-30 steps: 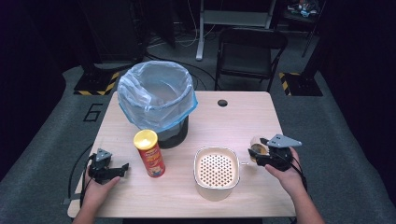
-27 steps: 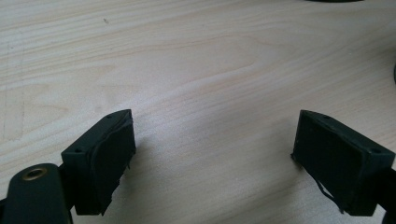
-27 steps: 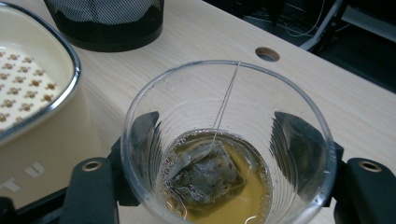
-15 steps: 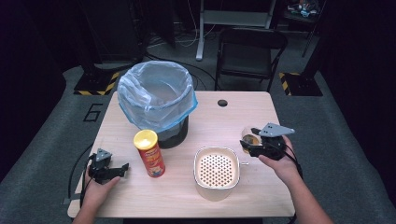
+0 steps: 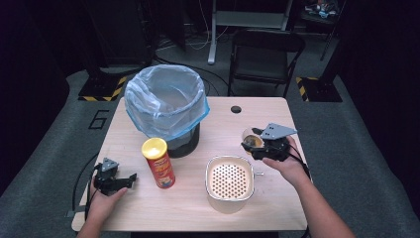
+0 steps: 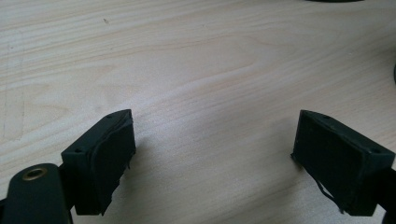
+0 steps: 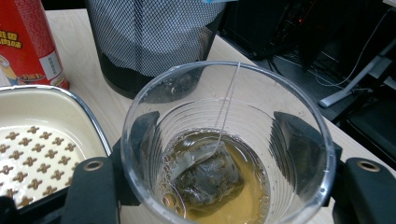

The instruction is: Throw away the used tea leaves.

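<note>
High view: a person sits at the near edge of a pale wooden table (image 5: 223, 119), one gripper in each hand. The right gripper (image 5: 253, 145), at the right side of the table, is clamped on one clear plastic cup (image 5: 250, 137) and holds it off the tabletop, just beyond the far right corner of the strainer tray. The left gripper (image 5: 130, 177) rests at the near left of the table with its jaws apart and nothing between them. On the table stand one wire bin lined with a blue bag (image 5: 166, 106) at the far left, one red crisp tube with a yellow lid (image 5: 158, 162) just in front of it, and one cream strainer tray with a perforated insert (image 5: 229, 182) near the middle.

Left gripper view: the left gripper (image 6: 212, 149) has its two black jaws standing wide over bare wood, touching no object.

Right gripper view: the right gripper (image 7: 219, 158) presses its pads on both sides of the cup (image 7: 280, 116), seen from above. Inside lie one tea bag (image 7: 208, 177) in amber liquid, its string running up to the rim. Beyond are the bin (image 7: 149, 42), the tube (image 7: 30, 42) at the left and the tray (image 7: 42, 135) at the near left.
</note>
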Available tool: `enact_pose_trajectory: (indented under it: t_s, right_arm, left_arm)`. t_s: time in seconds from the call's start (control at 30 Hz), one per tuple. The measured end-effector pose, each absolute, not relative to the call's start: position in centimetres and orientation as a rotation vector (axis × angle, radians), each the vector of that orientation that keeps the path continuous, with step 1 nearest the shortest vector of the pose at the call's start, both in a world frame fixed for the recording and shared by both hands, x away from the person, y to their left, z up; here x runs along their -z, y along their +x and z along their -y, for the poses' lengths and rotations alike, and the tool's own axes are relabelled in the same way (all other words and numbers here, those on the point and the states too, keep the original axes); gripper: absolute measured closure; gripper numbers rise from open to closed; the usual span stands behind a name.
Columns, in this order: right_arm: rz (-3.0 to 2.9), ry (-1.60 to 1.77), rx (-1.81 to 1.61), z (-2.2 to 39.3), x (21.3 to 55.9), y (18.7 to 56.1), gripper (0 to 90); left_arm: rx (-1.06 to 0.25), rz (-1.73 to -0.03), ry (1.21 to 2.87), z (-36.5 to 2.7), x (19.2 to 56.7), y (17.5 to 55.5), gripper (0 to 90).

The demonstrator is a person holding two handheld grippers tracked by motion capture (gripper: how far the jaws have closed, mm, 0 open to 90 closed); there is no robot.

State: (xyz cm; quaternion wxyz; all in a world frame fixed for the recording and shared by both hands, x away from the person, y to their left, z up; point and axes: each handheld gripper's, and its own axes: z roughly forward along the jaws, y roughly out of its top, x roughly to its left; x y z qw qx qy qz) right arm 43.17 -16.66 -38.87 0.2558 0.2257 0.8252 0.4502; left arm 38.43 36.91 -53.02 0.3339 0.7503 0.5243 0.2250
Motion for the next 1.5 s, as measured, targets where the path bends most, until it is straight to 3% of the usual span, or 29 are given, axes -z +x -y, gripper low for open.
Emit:
enact_pose_trajectory:
  t_s: [0.7,1.5]
  right_arm:
    - [-2.221,0.434,-1.354,14.8,39.0,45.0,33.9]
    - [-2.122,0.169,-1.28,12.6,39.7,43.2,34.7]
  left_arm:
    - [-0.587,-1.368,1.959,-36.9,53.0,38.4,12.7]
    - [-0.588,-1.369,1.958,-36.9,53.0,38.4,12.7]
